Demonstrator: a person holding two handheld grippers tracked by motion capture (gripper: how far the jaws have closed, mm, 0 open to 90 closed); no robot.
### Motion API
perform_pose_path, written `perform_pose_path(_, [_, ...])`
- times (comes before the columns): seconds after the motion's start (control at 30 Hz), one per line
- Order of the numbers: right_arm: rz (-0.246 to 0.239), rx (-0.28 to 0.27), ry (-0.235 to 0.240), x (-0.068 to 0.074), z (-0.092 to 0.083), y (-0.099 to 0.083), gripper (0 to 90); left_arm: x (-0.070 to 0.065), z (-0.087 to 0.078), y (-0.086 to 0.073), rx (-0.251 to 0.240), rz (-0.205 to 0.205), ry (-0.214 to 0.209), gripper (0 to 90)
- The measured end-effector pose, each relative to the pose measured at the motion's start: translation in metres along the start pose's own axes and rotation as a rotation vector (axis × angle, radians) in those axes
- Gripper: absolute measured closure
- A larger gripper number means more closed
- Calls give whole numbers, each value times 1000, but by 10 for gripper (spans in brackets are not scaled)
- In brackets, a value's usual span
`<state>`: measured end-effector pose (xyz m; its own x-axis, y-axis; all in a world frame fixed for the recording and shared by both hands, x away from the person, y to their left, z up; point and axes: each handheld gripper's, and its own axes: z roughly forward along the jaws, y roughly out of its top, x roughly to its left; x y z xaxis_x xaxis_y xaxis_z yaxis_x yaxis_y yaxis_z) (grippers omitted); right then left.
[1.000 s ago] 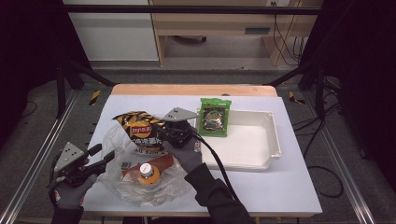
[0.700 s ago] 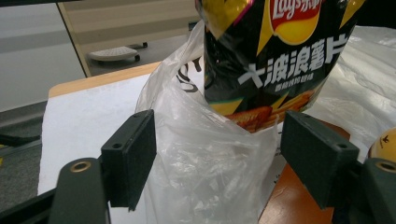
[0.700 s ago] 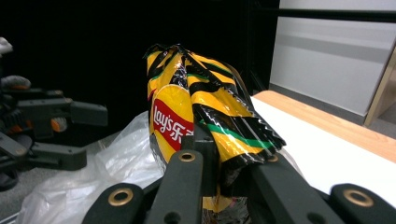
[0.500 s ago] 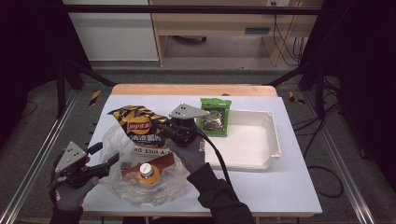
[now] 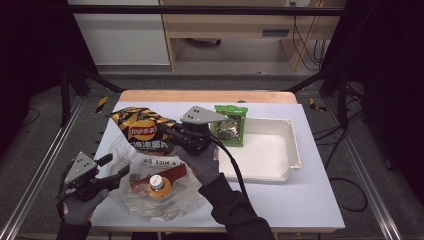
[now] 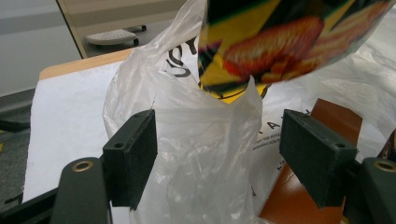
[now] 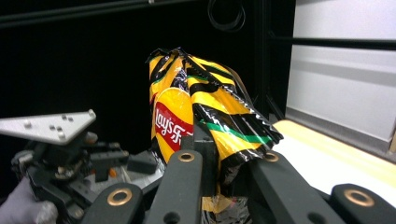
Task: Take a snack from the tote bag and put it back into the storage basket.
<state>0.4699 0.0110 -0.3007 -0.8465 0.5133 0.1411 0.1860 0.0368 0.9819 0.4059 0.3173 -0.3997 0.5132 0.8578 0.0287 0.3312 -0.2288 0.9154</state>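
Note:
My right gripper (image 5: pixel 166 133) is shut on one end of a yellow-and-black chips bag (image 5: pixel 141 131), which hangs above the mouth of a clear plastic bag (image 5: pixel 150 200). In the right gripper view the chips bag (image 7: pixel 201 112) stands up from between the jaws of that gripper (image 7: pixel 219 156). My left gripper (image 5: pixel 115 166) sits at the plastic bag's left edge. Its jaws have just been opening and stand wide apart in the left gripper view (image 6: pixel 224 154). Loose plastic film (image 6: pixel 201 154) lies between the pads without being pinched. The chips bag (image 6: pixel 280 42) hangs overhead.
An orange-capped bottle (image 5: pixel 160 186) and a brown flat pack (image 5: pixel 172 172) lie inside the plastic bag. A green snack packet (image 5: pixel 231 125) leans at the left end of a white tray (image 5: pixel 292 150) on the table's right half.
The right gripper has lifted the chips bag higher, up out of the plastic bag. The left gripper's jaws have spread wider while that hand stayed put.

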Motion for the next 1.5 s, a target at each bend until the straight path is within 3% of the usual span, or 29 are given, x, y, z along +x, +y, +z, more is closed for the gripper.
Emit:
perform_pose_path(0.6, [4, -83, 40, 16, 1, 33, 857, 0, 0, 0, 1, 2, 0, 268])
perform_pose_path(0.87, [-2, -118, 26, 14, -13, 51, 857, 0, -1, 0, -11, 3, -3, 259])
perform_pose_path(1.2, [-16, -144, -58, -3, -44, 67, 857, -1, -6, 4, -31, 10, -10, 249])
perform_pose_path(1.5, [-13, -137, -164, -33, -82, 64, 857, 0, -6, 4, -18, 8, -8, 250])
